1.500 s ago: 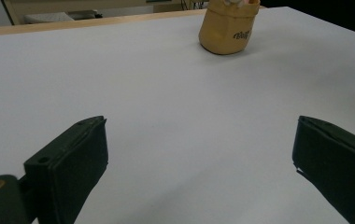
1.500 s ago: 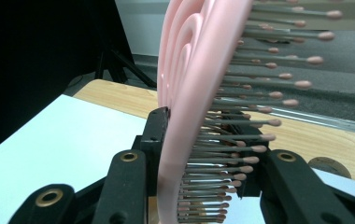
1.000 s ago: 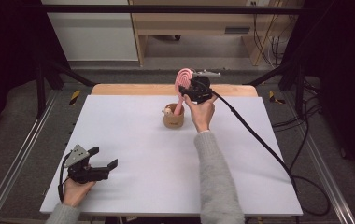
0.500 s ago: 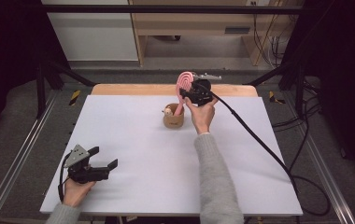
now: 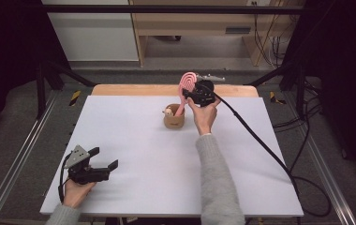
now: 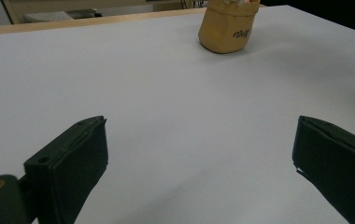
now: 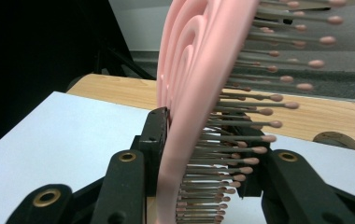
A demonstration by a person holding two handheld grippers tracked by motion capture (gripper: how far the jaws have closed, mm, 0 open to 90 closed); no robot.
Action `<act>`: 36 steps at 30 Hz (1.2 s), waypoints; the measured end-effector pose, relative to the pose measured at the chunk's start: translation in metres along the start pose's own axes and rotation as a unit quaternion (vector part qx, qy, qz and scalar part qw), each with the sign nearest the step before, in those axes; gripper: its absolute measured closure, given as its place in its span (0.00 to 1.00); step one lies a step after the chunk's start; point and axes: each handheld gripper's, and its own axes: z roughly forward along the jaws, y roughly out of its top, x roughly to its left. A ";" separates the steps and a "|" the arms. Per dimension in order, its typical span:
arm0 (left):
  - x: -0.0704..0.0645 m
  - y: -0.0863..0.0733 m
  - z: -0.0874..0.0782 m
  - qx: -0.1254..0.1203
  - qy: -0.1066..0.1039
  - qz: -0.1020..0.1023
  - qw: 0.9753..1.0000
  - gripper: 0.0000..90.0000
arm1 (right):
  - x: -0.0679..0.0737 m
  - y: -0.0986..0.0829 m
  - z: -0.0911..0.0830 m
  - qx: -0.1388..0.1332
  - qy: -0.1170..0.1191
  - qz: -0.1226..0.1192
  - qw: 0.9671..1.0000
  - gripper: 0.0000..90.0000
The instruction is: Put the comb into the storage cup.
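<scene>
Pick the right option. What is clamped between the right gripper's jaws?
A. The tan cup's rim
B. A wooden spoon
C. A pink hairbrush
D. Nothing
C: in the right gripper view the jaws of the right gripper close on the pink hairbrush, bristles showing.

The hairbrush is showing smooth pink plastic with a slight sheen, its thin bristles ending in rounded tips. The cup is looking like matt tan paper. The table is wearing a smooth, matt white top, with bare pale wood along its far edge. The right gripper is showing matt black plastic with brass-coloured rivets.
</scene>
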 end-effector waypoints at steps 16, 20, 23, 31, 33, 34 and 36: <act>0.000 0.000 0.000 0.000 0.001 0.001 1.000 0.04 | -0.008 -0.002 -0.002 -0.003 -0.007 -0.001 1.000 0.67; 0.000 0.000 0.000 0.001 0.001 0.000 1.000 0.04 | -0.008 -0.002 -0.003 -0.004 -0.010 -0.007 1.000 0.66; 0.000 0.000 0.000 0.000 0.001 0.000 1.000 0.04 | -0.008 -0.003 -0.003 -0.005 -0.016 -0.015 1.000 0.63; 0.000 0.000 0.001 0.001 0.000 0.000 1.000 0.04 | -0.012 -0.005 -0.004 -0.005 -0.027 -0.030 0.999 0.58; 0.000 0.000 0.001 0.001 0.000 0.000 1.000 0.04 | -0.011 -0.005 -0.004 -0.003 -0.027 -0.034 0.999 0.55; 0.000 0.000 0.001 0.001 0.000 0.000 1.000 0.04 | -0.011 -0.005 -0.004 -0.004 -0.026 -0.037 0.999 0.54; 0.000 0.000 0.001 0.001 0.000 0.000 1.000 0.04 | -0.011 -0.005 -0.005 -0.004 -0.028 -0.040 0.999 0.51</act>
